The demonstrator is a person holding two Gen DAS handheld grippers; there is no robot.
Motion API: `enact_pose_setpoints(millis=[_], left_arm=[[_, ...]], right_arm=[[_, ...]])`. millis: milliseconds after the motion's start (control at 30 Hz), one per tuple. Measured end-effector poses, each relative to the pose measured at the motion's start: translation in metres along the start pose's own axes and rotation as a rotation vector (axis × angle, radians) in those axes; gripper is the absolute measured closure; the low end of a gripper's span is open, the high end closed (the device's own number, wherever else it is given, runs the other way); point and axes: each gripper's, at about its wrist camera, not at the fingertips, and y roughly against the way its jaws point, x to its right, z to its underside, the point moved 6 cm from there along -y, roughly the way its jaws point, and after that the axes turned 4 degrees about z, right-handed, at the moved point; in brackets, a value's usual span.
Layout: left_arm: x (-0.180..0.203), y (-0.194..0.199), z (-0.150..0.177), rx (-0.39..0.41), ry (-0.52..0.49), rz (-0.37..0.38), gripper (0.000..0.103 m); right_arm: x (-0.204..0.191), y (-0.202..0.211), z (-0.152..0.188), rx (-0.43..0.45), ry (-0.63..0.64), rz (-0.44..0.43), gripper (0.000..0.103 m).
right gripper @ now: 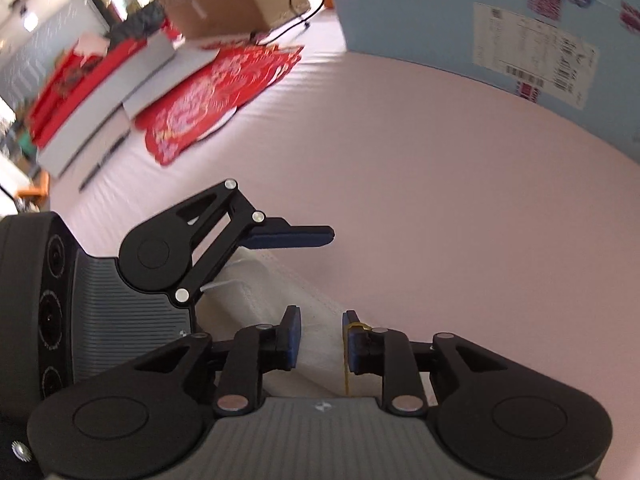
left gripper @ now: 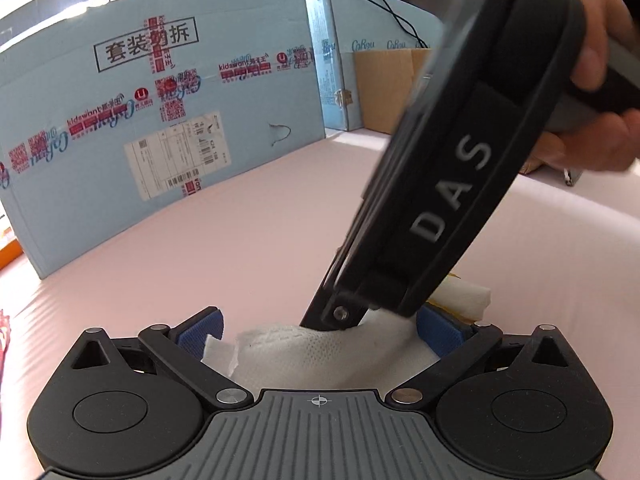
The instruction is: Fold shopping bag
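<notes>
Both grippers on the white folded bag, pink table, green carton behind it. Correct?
One thing is off: the carton is light blue, not green, as the left wrist view shows. The rest stands: the left gripper straddles the white folded bag, the right gripper has the bag between its pads, and the table is pink.

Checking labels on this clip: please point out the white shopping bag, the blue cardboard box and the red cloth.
white shopping bag (left gripper: 320,356), left wrist view, on its textured middle.
blue cardboard box (left gripper: 248,92), left wrist view, on its front face.
red cloth (right gripper: 216,96), right wrist view, on its patterned centre.
</notes>
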Motion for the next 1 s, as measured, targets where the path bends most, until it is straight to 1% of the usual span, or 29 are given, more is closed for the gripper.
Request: enact_pose_setpoints(millis=[67,133,167,233,267,367,433,500,533,600,667,733,833,900,933,1000], left_arm=[[0.002,0.002,0.000,0.007,-0.019,-0.018,0.000],[0.003,0.003,0.001,0.010,-0.026,-0.025,0.000],[0.003,0.003,0.001,0.010,-0.026,-0.025,0.000],[0.000,0.003,0.002,0.008,-0.012,-0.013,0.000],[-0.001,0.002,0.002,0.007,-0.004,-0.006,0.000],[-0.001,0.002,0.002,0.012,-0.006,-0.005,0.000],[-0.001,0.001,0.002,0.015,-0.008,-0.006,0.000],[-0.003,-0.001,0.002,0.015,-0.010,-0.009,0.000],[-0.003,-0.002,0.002,0.015,-0.013,-0.012,0.000],[-0.003,-0.002,0.002,0.017,-0.020,-0.017,0.000],[-0.005,-0.001,0.001,0.021,-0.014,-0.018,0.000],[-0.011,0.003,0.000,0.032,0.009,-0.048,0.000],[-0.014,0.021,-0.004,0.058,0.018,-0.173,0.000],[-0.009,0.031,-0.011,0.094,0.014,-0.233,0.000],[0.000,0.038,-0.017,0.122,0.006,-0.252,0.000],[0.017,0.044,-0.026,0.156,-0.003,-0.219,0.004]], right_arm=[[0.002,-0.004,-0.003,-0.047,0.036,0.006,0.072],[0.019,-0.006,0.001,-0.045,-0.023,-0.003,0.073],[0.028,-0.005,0.004,-0.034,-0.064,-0.024,0.073],[0.047,0.001,0.015,0.027,-0.181,-0.123,0.073],[0.054,0.001,0.019,0.052,-0.213,-0.162,0.073],[0.083,-0.001,0.037,0.152,-0.328,-0.355,0.073],[0.100,-0.007,0.043,0.191,-0.398,-0.475,0.074],[0.117,-0.013,0.050,0.220,-0.458,-0.565,0.092],[0.125,-0.015,0.053,0.232,-0.485,-0.577,0.102],[0.129,-0.014,0.056,0.240,-0.499,-0.572,0.101],[0.123,-0.012,0.053,0.233,-0.489,-0.553,0.097],[0.117,-0.013,0.050,0.232,-0.489,-0.526,0.098],[0.111,-0.022,0.049,0.242,-0.538,-0.509,0.100],[0.111,-0.022,0.051,0.259,-0.568,-0.499,0.101],[0.109,-0.025,0.052,0.266,-0.588,-0.492,0.101],[0.105,-0.025,0.056,0.280,-0.633,-0.476,0.101]])
